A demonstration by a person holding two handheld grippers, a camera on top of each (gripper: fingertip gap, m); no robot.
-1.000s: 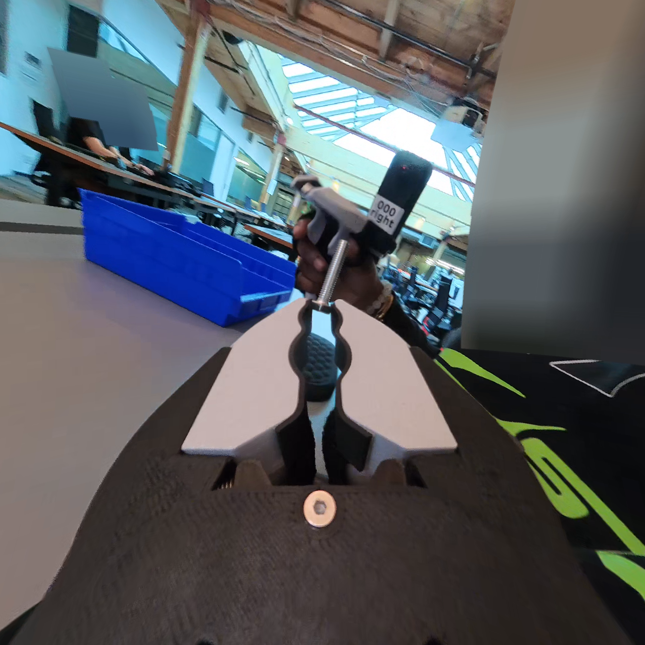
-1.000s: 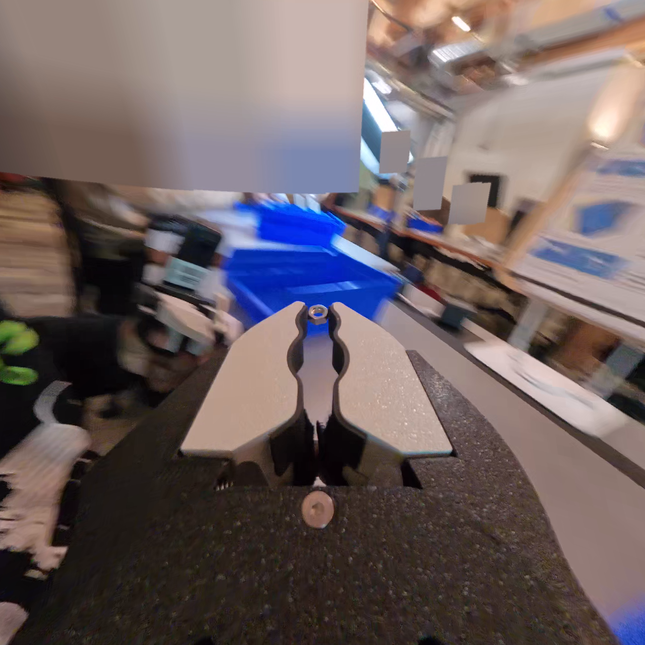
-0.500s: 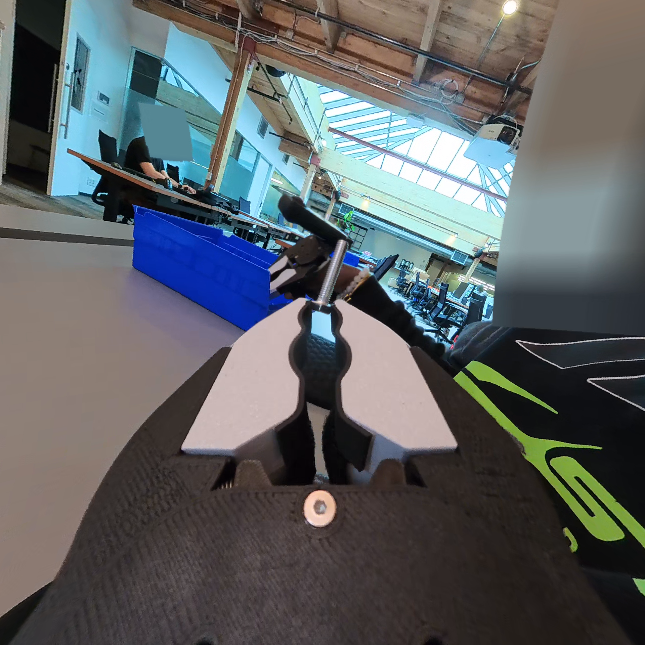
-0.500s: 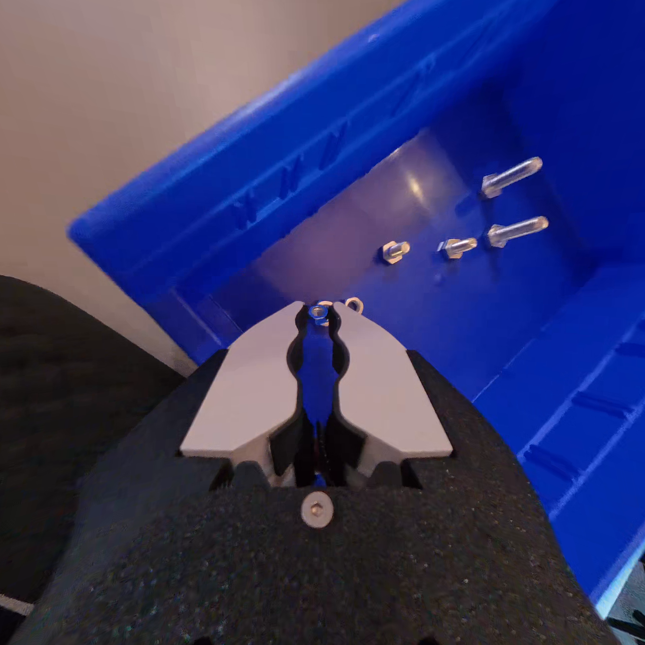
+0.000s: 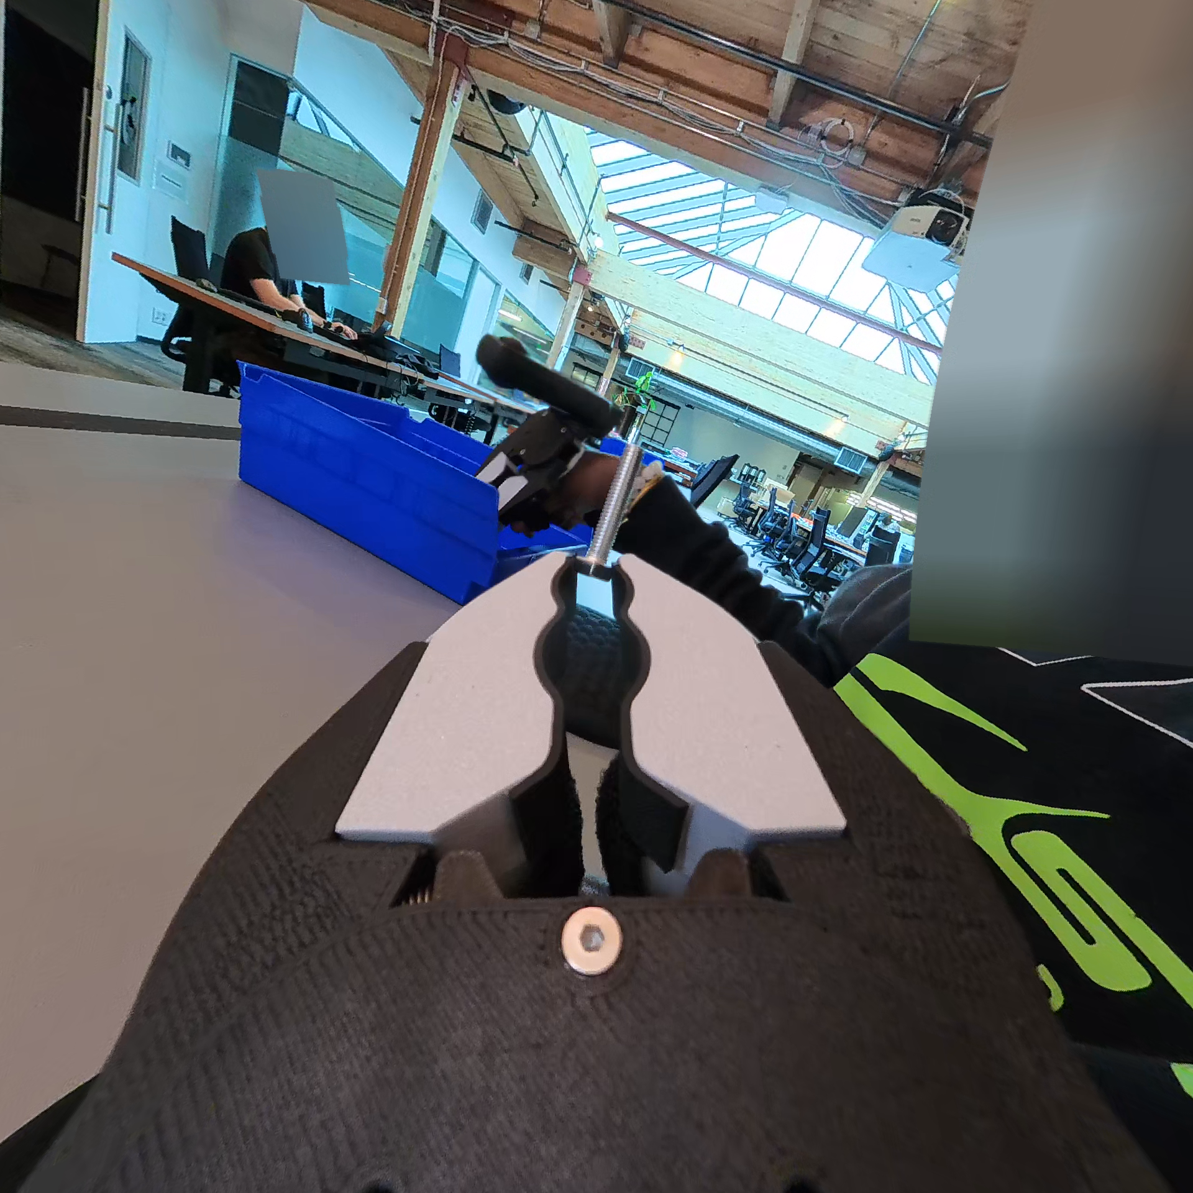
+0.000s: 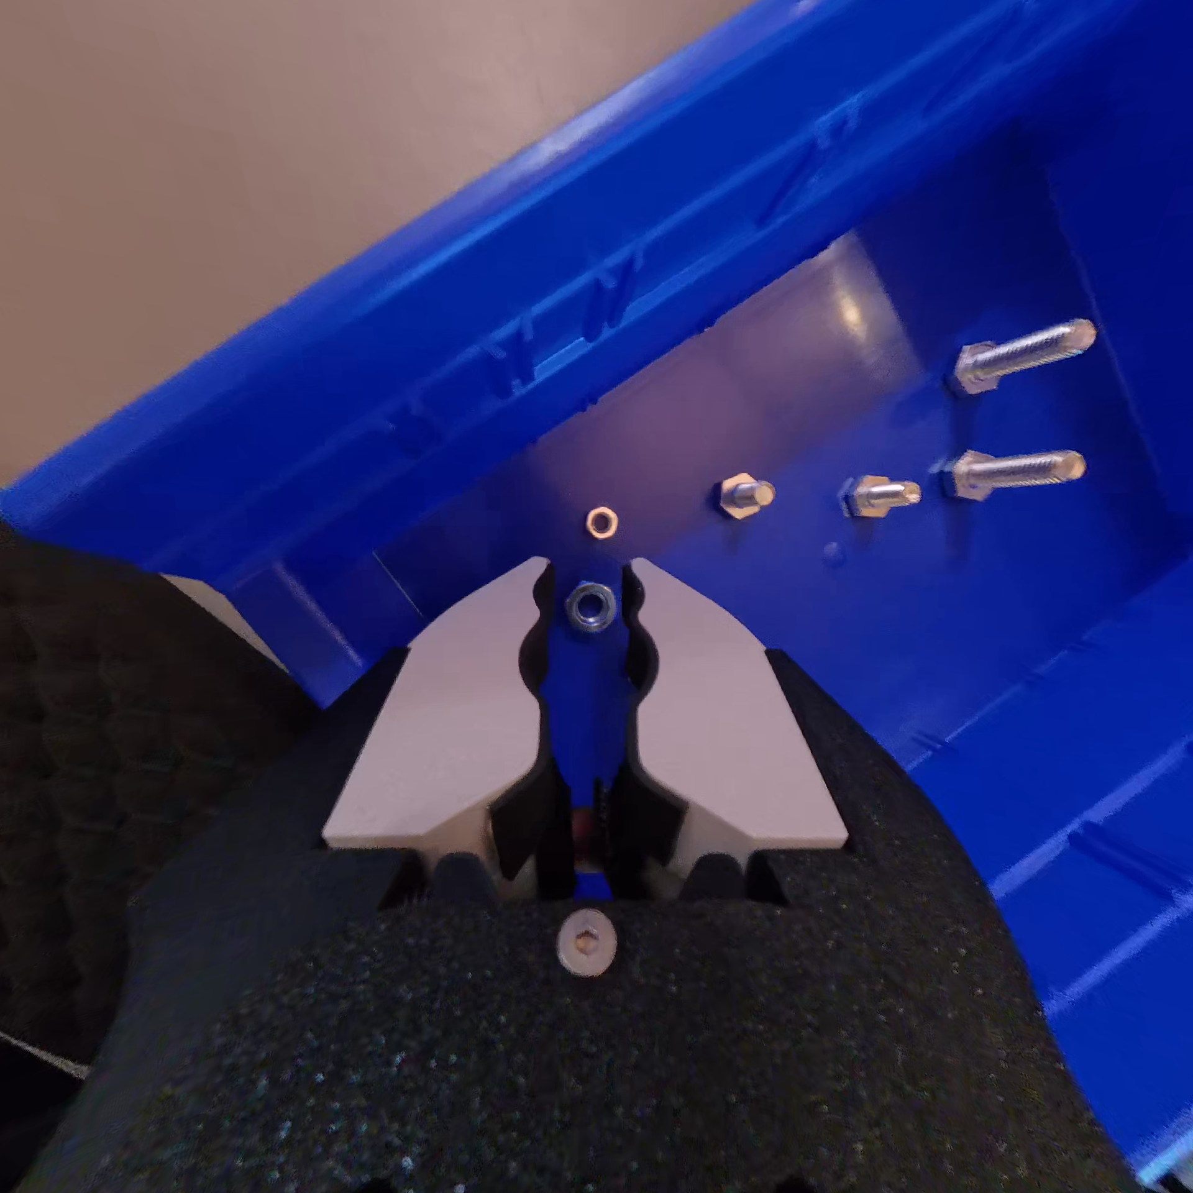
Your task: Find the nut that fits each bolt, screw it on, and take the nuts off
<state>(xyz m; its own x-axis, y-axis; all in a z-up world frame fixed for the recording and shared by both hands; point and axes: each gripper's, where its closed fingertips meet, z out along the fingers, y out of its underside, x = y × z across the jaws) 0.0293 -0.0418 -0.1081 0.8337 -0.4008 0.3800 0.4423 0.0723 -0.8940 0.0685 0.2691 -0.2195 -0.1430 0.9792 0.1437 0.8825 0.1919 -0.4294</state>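
Observation:
My left gripper [image 5: 597, 565] is shut on the head of a long silver bolt [image 5: 616, 497], whose threaded shaft points up and away, bare of any nut. My right gripper [image 6: 589, 565] is open over the blue bin [image 6: 516, 310]. A silver nut [image 6: 591, 610] lies between its fingers with a gap on each side, so it is not gripped. A second, paler nut [image 6: 601, 521] lies on the bin floor just beyond the fingertips. The right gripper also shows in the left wrist view [image 5: 516, 478], tipped down into the bin [image 5: 361, 471].
Two short bolts [image 6: 745, 497] [image 6: 878, 497] and two longer bolts [image 6: 1013, 474] [image 6: 1023, 358] lie on the bin floor to the right. The bin stands on a grey table [image 5: 161, 613]. A black and green garment [image 5: 1033, 807] is at the right. Left tips to right tips: about 35 cm.
My right gripper swung away from the bolt, down into the blue bin, then opened and let go of the silver nut. My left gripper kept its hold on the bolt.

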